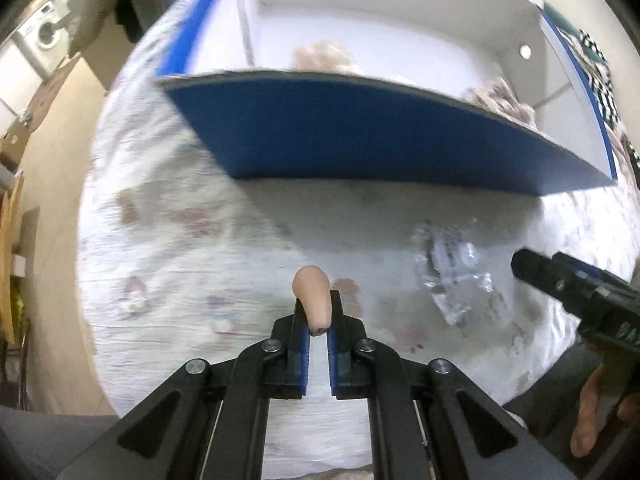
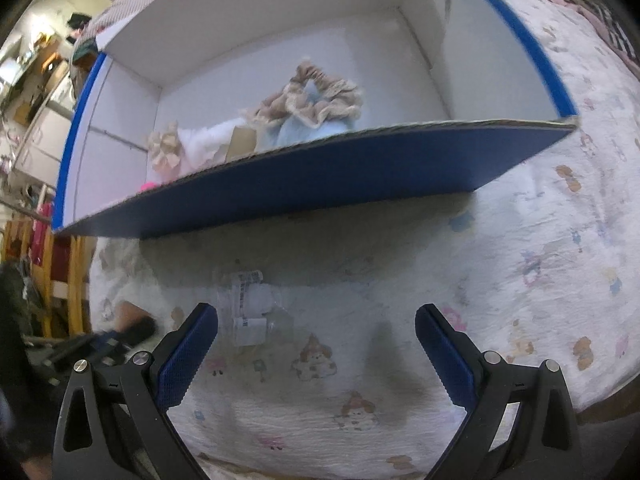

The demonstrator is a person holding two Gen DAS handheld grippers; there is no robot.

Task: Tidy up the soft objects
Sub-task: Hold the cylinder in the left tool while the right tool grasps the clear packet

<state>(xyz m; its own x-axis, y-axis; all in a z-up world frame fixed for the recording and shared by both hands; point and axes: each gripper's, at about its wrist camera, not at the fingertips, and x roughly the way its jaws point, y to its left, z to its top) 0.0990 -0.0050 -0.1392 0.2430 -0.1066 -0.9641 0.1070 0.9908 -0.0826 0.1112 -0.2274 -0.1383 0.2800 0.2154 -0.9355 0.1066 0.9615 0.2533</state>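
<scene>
Beige soft teardrop-shaped toy (image 1: 312, 300) is clamped in the left gripper (image 1: 317, 322) above the cartoon-printed white bedspread (image 2: 520, 264). The right gripper (image 2: 316, 350) is spread wide, empty. Frilly soft items (image 2: 308, 100) are seen inside the blue-and-white cardboard box (image 2: 320, 172).

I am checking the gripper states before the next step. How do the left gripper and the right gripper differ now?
The left gripper is shut on a small beige soft piece; the right gripper is wide open and holds nothing. The left gripper has bare printed cloth ahead of it; the right gripper has a clear plastic bag there. Both point at the blue box.
</scene>
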